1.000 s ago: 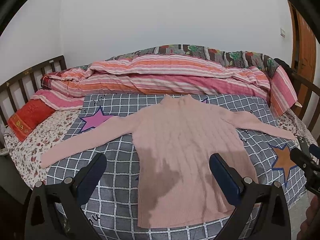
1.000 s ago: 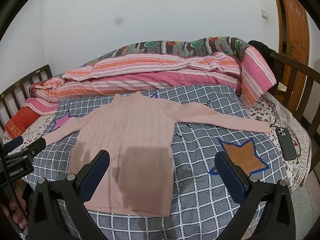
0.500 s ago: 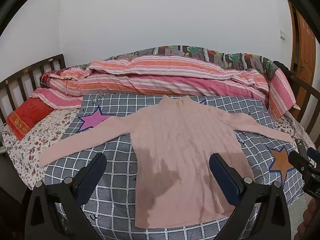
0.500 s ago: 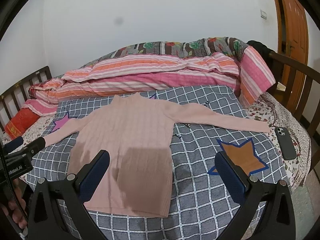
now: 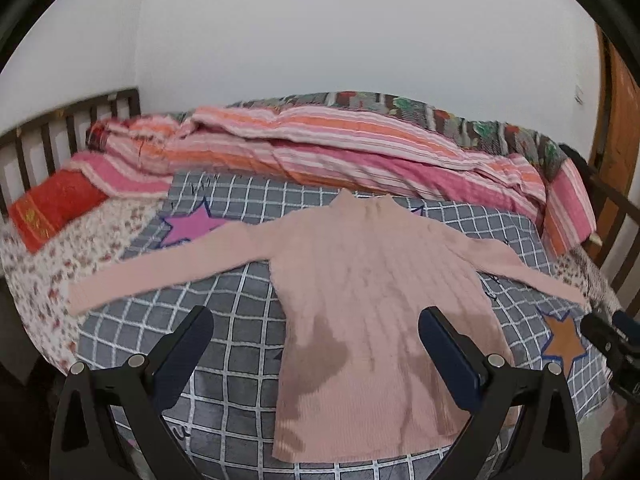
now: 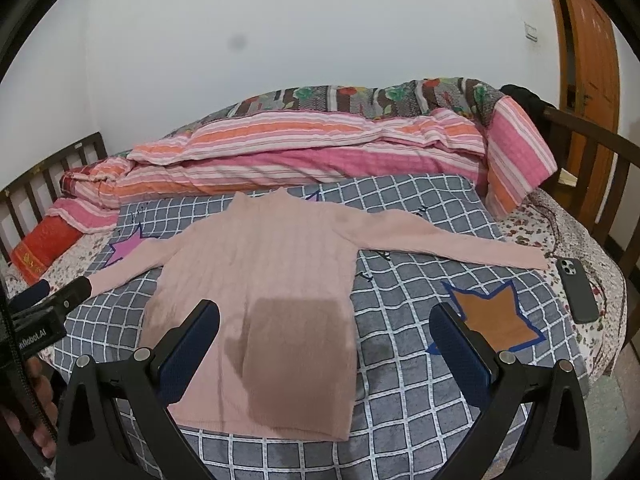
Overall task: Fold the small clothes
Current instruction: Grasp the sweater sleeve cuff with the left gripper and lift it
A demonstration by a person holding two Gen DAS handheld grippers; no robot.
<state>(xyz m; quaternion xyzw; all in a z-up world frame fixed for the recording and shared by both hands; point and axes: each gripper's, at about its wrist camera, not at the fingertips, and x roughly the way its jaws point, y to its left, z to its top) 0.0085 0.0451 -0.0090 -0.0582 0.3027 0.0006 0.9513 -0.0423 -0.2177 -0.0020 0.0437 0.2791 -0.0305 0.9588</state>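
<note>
A pink ribbed sweater [image 5: 372, 288] [image 6: 264, 280] lies flat on the grey checked blanket [image 5: 240, 292] [image 6: 420, 360], neck toward the wall, both sleeves spread wide. Its left sleeve [image 5: 160, 268] reaches toward the floral sheet, its right sleeve [image 6: 452, 242] toward a phone. My left gripper [image 5: 316, 330] hangs open above the sweater's lower left part, nothing between its fingers. My right gripper [image 6: 326, 334] stands open over the hem's right side, also holding nothing. Each gripper's shadow darkens the knit.
A striped pink and orange quilt [image 5: 320, 148] [image 6: 304, 152] is bunched along the wall side. A red pillow [image 5: 52, 204] lies at the left by the dark wooden rail [image 5: 60, 128]. A black phone [image 6: 578, 288] rests on the floral sheet at the right. A wooden door [image 6: 584, 60] stands beyond.
The left wrist view has swung a little left and up, so the sweater sits slightly more to the right. The right view is almost the same. Both grippers stay open.
</note>
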